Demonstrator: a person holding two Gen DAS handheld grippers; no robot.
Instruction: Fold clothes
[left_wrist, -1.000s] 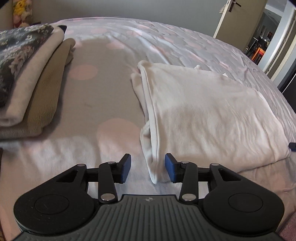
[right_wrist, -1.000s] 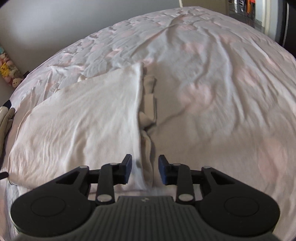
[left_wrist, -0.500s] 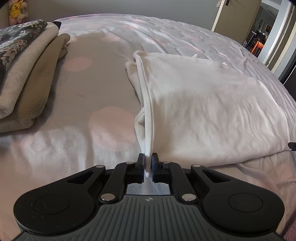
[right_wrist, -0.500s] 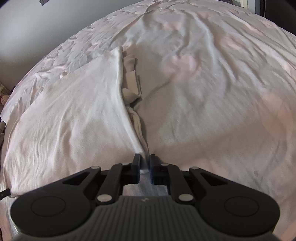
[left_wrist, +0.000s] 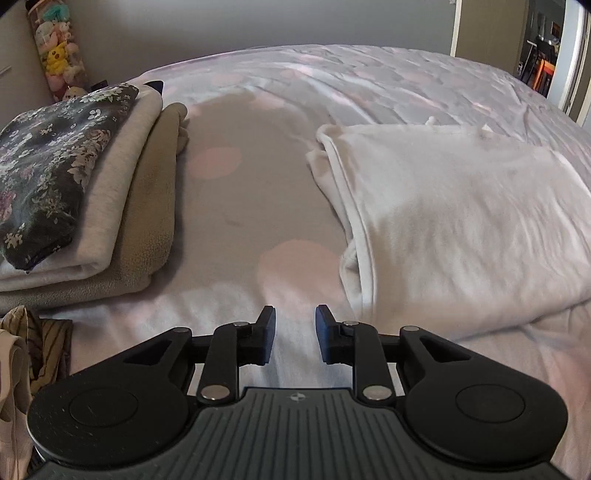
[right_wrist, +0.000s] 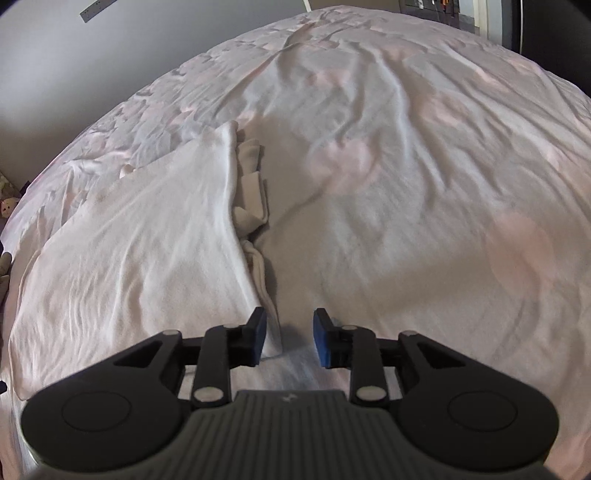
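- A folded white garment lies flat on a bed covered in a pale sheet with faint pink dots.
- The left gripper hovers over bare sheet, just left of the garment's near corner — its jaws are opening, with nothing between them.
- The right gripper is opening too; the garment's near right corner lies inside the gap beside the left pad, not pinched.
- A stack of folded clothes — floral piece on top — sits well apart at the bed's left edge.
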